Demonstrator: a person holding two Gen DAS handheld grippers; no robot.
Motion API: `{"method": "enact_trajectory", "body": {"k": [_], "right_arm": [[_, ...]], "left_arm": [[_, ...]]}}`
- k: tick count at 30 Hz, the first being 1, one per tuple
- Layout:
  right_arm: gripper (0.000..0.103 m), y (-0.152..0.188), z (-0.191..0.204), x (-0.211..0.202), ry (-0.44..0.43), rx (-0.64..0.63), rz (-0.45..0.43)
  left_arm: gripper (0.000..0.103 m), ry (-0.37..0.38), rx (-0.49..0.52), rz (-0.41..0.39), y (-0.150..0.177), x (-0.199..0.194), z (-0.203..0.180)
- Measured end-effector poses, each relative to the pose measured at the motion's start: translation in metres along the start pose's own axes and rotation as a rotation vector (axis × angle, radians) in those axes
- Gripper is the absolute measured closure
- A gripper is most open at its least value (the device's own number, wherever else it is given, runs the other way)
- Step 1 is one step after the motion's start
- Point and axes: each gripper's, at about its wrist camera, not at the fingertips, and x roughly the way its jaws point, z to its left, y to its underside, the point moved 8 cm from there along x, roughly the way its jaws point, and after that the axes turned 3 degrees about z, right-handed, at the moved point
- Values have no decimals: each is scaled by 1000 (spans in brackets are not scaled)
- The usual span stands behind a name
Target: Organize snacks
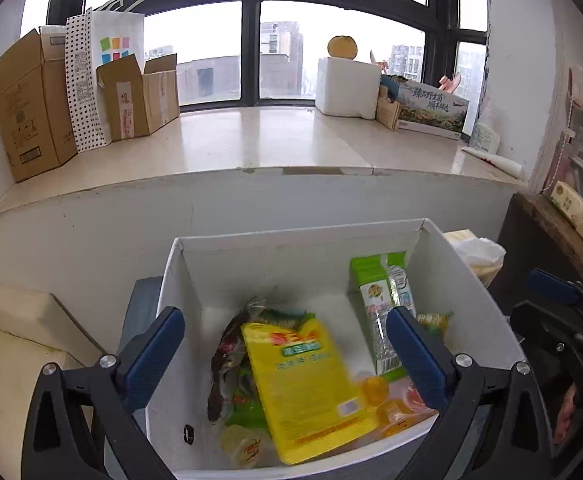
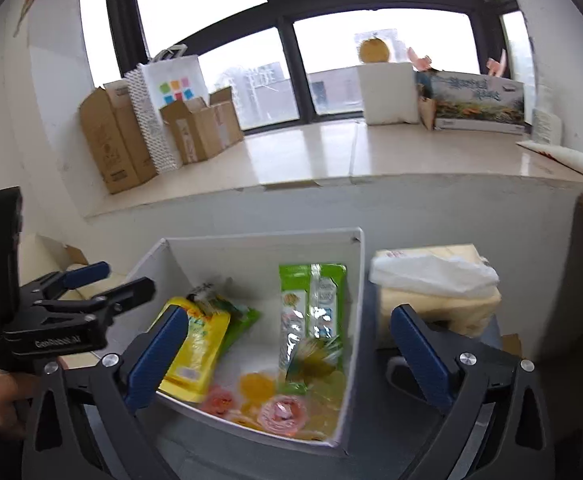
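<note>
A white box [image 1: 291, 236] holds the snacks: a yellow pouch [image 1: 303, 384], a dark wrapped packet [image 1: 227, 360], a green-and-clear packet [image 1: 383, 308] leaning on the right wall, and several small jelly cups [image 1: 387, 400]. My left gripper [image 1: 285, 356] is open and empty above the box. The box [image 2: 251, 236], the yellow pouch [image 2: 195, 352], the green packet [image 2: 311, 304] and pink and orange jelly cups [image 2: 279, 410] show in the right wrist view. My right gripper [image 2: 289, 356] is open and empty over the box's right side. The left gripper [image 2: 91, 284] also shows there.
A wide windowsill [image 1: 271, 140] carries cardboard boxes [image 1: 31, 104], a paper bag [image 1: 115, 40], a white foam box [image 1: 347, 84] and a printed carton [image 1: 431, 108]. A tissue pack [image 2: 435, 284] stands right of the box. A cream cushion [image 1: 19, 344] lies left.
</note>
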Motion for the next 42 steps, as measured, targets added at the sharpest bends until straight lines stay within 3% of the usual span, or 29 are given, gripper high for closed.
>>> {"method": "enact_trajectory", "body": {"k": [4, 9, 13, 16, 20, 23, 30, 42], "right_arm": [[0, 3, -2, -1, 37, 4, 6], [0, 13, 3, -27, 38, 30, -4], [0, 27, 12, -59, 31, 23, -28], [0, 43, 22, -93, 44, -26, -48], [0, 65, 39, -145, 85, -122, -76], [0, 84, 56, -173, 60, -159, -85], [0, 133, 90, -226, 29, -175, -80], [0, 175, 106, -270, 30, -147, -96]], "left_arm": [[0, -52, 7, -3, 7, -10, -4], [0, -27, 12, -6, 26, -39, -16], [0, -59, 22, -59, 49, -78, -24], [0, -6, 26, -58, 74, -112, -34], [0, 2, 5, -90, 107, -167, -38], [0, 14, -34, -98, 127, -202, -42], [0, -19, -7, -100, 175, -267, -55], [0, 9, 6, -103, 215, -312, -61]]}}
